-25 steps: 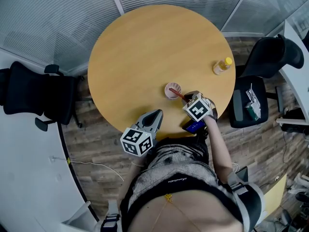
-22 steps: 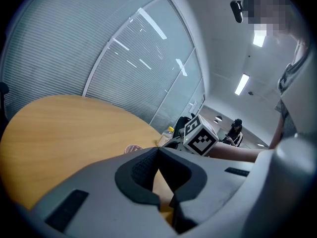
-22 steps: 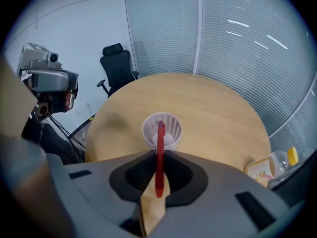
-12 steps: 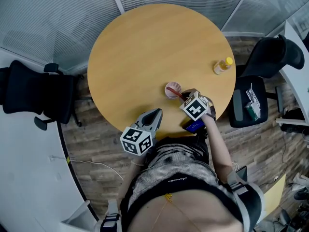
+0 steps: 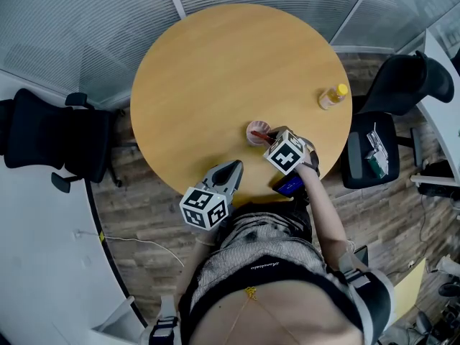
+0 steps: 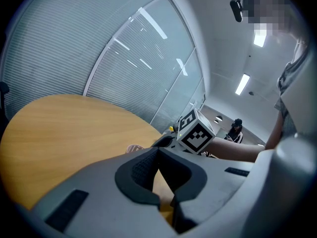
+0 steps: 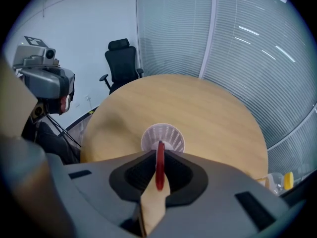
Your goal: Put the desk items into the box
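Observation:
A small white mesh cup (image 5: 256,132) stands on the round wooden table (image 5: 215,70), toward its near right side. My right gripper (image 5: 271,141) is shut on a thin red pen (image 5: 264,133) that points at the cup. In the right gripper view the pen (image 7: 160,165) stands upright between the pads, and its far end reaches the near rim of the cup (image 7: 163,137). My left gripper (image 5: 230,171) hovers at the table's near edge, left of the cup, with its jaws together and nothing in them. The left gripper view shows the cup (image 6: 133,148) low beside the right gripper's marker cube (image 6: 196,135).
A yellow bottle (image 5: 332,97) stands near the table's right edge. A blue item (image 5: 290,186) lies at the near edge under my right arm. Black office chairs stand at the left (image 5: 50,139) and right (image 5: 392,99). Glass walls with blinds run behind the table.
My right gripper has moved a little up and left with the red pen, closer to the mesh cup. The left gripper has stayed almost still.

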The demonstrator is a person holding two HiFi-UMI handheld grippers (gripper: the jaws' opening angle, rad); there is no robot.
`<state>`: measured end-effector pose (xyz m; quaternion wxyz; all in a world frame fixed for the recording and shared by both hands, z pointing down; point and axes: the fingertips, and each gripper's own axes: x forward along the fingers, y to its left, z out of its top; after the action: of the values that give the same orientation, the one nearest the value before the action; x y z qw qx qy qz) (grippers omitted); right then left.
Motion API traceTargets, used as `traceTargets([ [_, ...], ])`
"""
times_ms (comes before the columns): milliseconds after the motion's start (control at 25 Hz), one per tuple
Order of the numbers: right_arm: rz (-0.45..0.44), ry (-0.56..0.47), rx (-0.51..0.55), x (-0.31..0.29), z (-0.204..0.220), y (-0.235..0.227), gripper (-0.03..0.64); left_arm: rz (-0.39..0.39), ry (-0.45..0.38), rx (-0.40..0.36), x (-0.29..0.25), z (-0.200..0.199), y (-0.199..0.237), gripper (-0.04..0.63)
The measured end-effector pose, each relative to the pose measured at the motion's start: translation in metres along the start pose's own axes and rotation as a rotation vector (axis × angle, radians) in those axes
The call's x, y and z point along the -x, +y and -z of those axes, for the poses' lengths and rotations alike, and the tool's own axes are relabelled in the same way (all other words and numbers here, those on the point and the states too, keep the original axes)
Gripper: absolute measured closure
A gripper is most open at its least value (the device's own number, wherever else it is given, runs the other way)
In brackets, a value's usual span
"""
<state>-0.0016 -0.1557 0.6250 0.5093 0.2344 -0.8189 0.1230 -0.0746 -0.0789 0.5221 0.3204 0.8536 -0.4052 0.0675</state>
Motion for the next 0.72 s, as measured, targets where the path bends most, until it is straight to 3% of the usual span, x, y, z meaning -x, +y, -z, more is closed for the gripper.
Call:
traceTargets([
  [400, 0.012, 0.026, 0.047, -0.016, -0.006, 0.001, 0.554, -0.005, 0.006, 0.005, 0.001, 0.001, 0.003, 0.577],
  [720, 0.000, 0.003, 0.013, -0.020, -0.005, 0.000, 0.554, -0.009, 0.011, 0.010, -0.002, 0.001, 0.007, 0.577],
])
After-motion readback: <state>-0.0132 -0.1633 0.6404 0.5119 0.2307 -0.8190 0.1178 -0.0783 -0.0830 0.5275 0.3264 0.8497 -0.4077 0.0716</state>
